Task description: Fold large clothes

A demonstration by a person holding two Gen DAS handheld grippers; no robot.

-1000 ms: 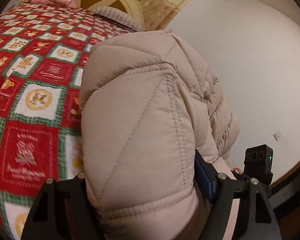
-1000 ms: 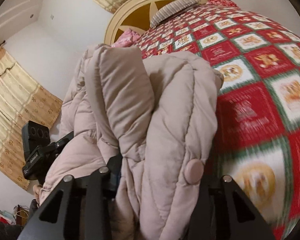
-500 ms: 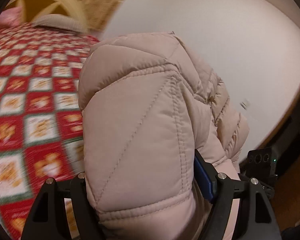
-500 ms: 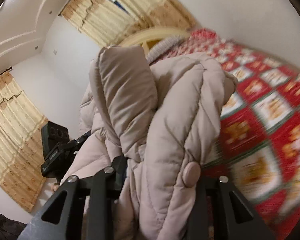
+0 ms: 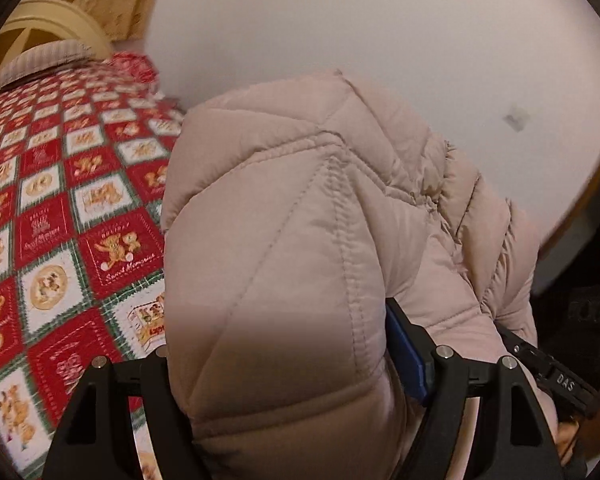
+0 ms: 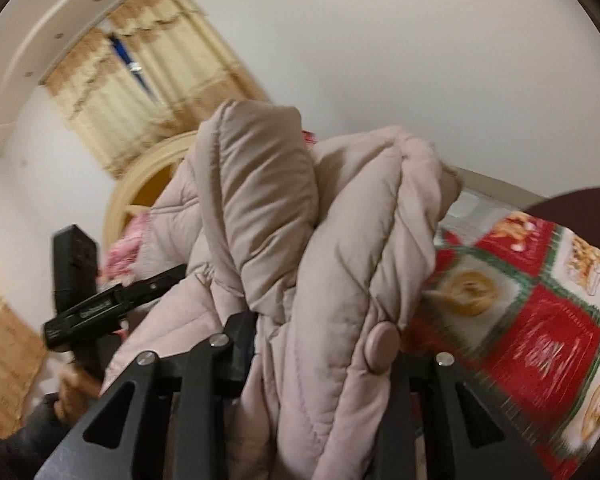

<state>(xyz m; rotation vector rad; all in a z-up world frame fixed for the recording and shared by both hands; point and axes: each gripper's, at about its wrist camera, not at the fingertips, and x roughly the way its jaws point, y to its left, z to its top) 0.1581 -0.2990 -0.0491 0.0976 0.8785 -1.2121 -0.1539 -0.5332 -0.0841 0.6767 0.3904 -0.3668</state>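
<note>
Bedspread (image 5: 60, 216) now lower, more wall (image 5: 380, 32).

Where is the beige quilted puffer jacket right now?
The beige quilted puffer jacket is clamped in both grippers, filling the centre of both wrist views, held up beside the red, white and green patchwork bedspread, which lies left in the left view, right in the right view.

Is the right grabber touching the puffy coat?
Touching. The right wrist view shows the right gripper with its jaws clamped on the puffy coat.
</note>
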